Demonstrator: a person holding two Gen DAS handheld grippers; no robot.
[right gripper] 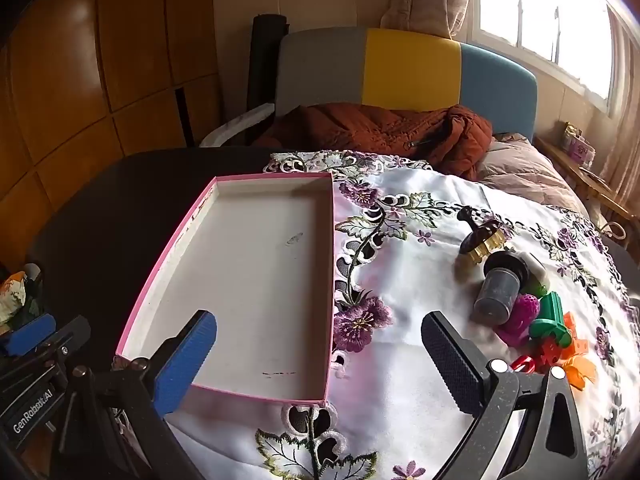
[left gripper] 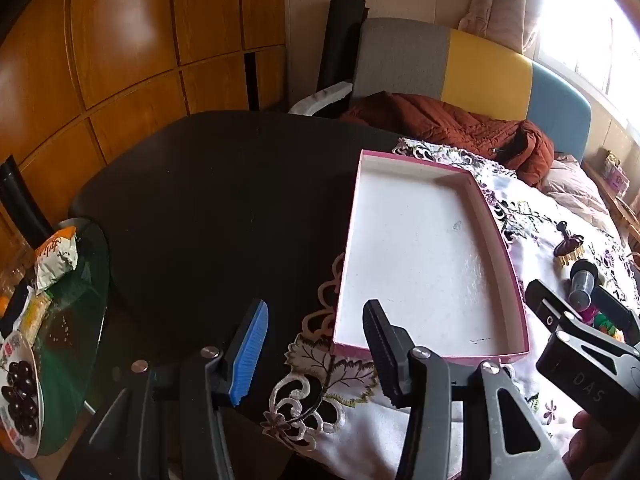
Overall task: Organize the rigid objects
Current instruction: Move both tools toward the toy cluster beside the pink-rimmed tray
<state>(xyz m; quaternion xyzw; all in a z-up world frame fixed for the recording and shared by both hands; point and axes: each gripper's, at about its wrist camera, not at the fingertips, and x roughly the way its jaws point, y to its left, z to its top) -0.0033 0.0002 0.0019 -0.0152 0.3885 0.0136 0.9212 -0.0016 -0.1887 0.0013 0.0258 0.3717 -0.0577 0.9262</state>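
Rigid objects, a cluster of small plastic and metal pieces [right gripper: 520,304], lie on the embroidered white floral tablecloth [right gripper: 400,360], well to the right of the empty, shallow, pink-rimmed cardboard tray [right gripper: 224,184]. The left gripper [left gripper: 316,344] and right gripper [right gripper: 320,356] both hover with jaws apart, holding nothing. The step appears to be the first approach; next, the right gripper likely must swing rightward. The grey cylindrical vial [right gripper: 496,296] lies on its side, its long axis running diagonally, dark cap away from the camera.
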